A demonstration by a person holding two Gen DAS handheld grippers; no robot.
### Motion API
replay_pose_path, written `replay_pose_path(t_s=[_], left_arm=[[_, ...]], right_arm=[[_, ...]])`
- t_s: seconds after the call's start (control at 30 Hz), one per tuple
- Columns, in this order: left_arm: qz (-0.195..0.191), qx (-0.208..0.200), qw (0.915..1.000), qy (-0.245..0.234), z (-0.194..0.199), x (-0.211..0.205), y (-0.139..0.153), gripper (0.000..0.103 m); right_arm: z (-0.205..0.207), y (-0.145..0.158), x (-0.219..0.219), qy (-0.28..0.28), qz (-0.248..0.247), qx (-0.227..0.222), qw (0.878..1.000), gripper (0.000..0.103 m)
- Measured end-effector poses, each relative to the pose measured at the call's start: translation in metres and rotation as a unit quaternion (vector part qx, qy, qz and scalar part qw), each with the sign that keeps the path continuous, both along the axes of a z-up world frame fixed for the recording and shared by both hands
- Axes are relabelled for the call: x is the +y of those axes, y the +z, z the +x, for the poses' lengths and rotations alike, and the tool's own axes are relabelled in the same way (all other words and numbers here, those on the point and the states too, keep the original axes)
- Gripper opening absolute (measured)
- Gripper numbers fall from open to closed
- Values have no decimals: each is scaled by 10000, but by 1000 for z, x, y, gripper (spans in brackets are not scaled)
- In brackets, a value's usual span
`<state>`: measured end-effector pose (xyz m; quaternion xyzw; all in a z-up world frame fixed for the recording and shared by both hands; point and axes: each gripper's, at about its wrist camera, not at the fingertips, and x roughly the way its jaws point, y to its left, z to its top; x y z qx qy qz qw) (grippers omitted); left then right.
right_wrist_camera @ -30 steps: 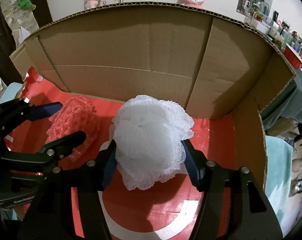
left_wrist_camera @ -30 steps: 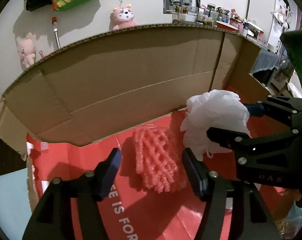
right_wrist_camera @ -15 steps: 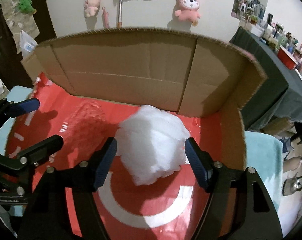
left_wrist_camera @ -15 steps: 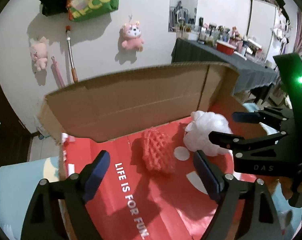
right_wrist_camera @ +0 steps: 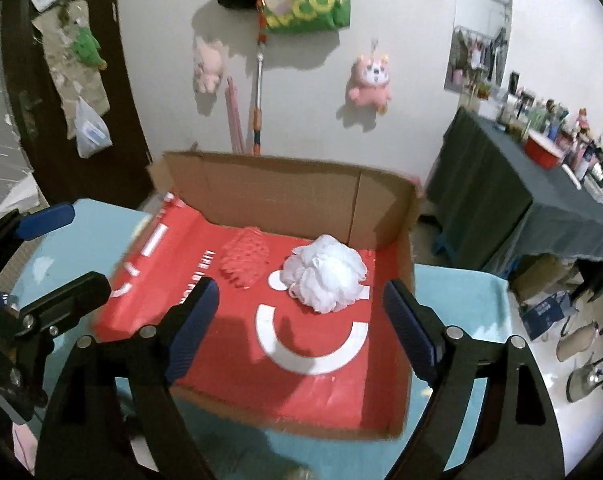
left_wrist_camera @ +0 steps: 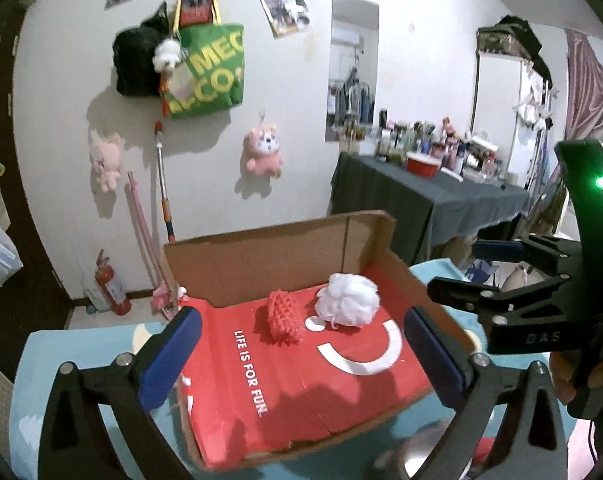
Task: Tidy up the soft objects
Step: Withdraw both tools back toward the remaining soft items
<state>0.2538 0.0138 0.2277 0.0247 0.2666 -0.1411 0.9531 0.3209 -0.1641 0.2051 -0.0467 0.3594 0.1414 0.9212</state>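
Note:
A white mesh bath pouf (left_wrist_camera: 349, 300) (right_wrist_camera: 325, 276) and a pink-red foam net (left_wrist_camera: 286, 317) (right_wrist_camera: 245, 258) lie side by side near the back of an open cardboard box (left_wrist_camera: 277, 248) (right_wrist_camera: 285, 188) with a red printed floor. My left gripper (left_wrist_camera: 301, 356) is open and empty, held back above the box's front. My right gripper (right_wrist_camera: 301, 336) is open and empty, also above the box's front; it shows at the right of the left wrist view (left_wrist_camera: 501, 280). The left gripper shows at the left of the right wrist view (right_wrist_camera: 41, 260).
The box sits on a light blue cloth-covered table (left_wrist_camera: 61, 364) (right_wrist_camera: 461, 292). Behind are a white wall with hanging plush toys (left_wrist_camera: 263, 152), a green bag (left_wrist_camera: 207, 72) and a dark-clothed side table (right_wrist_camera: 501, 184) crowded with small items.
Both grippers have pulled back and up out of the box. The right gripper let go of the white pouf, which now rests on the box floor beside the foam net.

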Motion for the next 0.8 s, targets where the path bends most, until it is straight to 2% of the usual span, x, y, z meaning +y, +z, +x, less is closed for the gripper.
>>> replay_pose_path(t_s=[0.07,0.33,0.47,0.63,0.8], left_arm=[[-86,-94,9999,-35,-22,2,6,103],[-299,-638,9974,-177,-114,5,9,103],[-547,-844,9946,-241,-154,8,5,103],[-624,-1243,9902,-140,-204,6,-5,103],[-637,-1291,9896,61,-232,2,-30,103]], right_arm=[[-26,13,-4,25,41,-190,9998,92],[-118,36,-27,217,309,-782,9962,95],[-168,33,-34,161,241,-1129,9932,98],[-222,23,-36,66,247,-1508,9882,98],[-273,1,-31,-65,37,-1949,9808,99]])
